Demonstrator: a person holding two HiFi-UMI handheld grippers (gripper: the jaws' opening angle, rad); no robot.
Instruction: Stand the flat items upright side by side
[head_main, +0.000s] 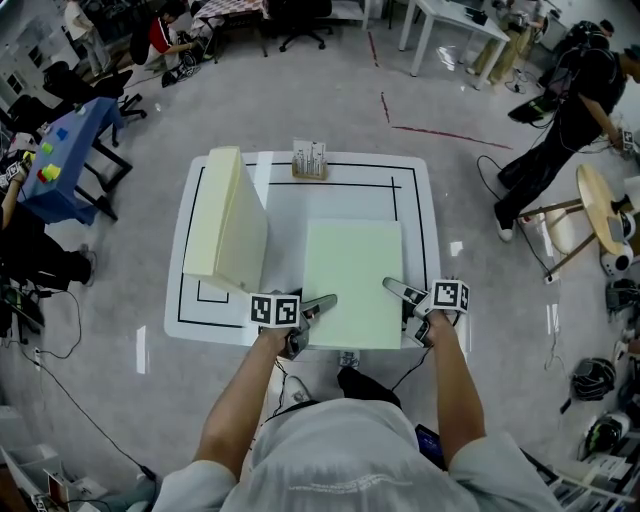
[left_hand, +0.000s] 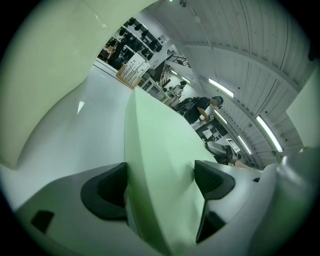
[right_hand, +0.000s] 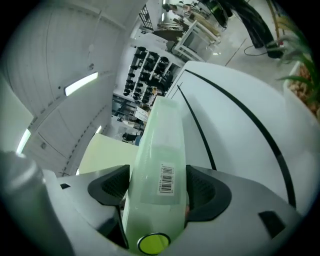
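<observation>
A pale green flat box (head_main: 352, 280) lies flat near the front of the white table (head_main: 420, 200). A pale yellow flat box (head_main: 228, 215) stands upright on its edge at the left. My left gripper (head_main: 318, 305) is at the green box's near left corner. In the left gripper view the green box (left_hand: 160, 150) sits between the wide jaws of the left gripper (left_hand: 160, 182), and I see no firm press. My right gripper (head_main: 400, 292) is at the near right corner. Its pads (right_hand: 202, 187) close on the green box's barcoded edge (right_hand: 160, 145).
A small wooden holder with cards (head_main: 309, 160) stands at the table's far edge, inside the black outline. Around the table are a blue table (head_main: 65, 150) at the left, a round wooden stool (head_main: 600, 205) at the right, floor cables and several people.
</observation>
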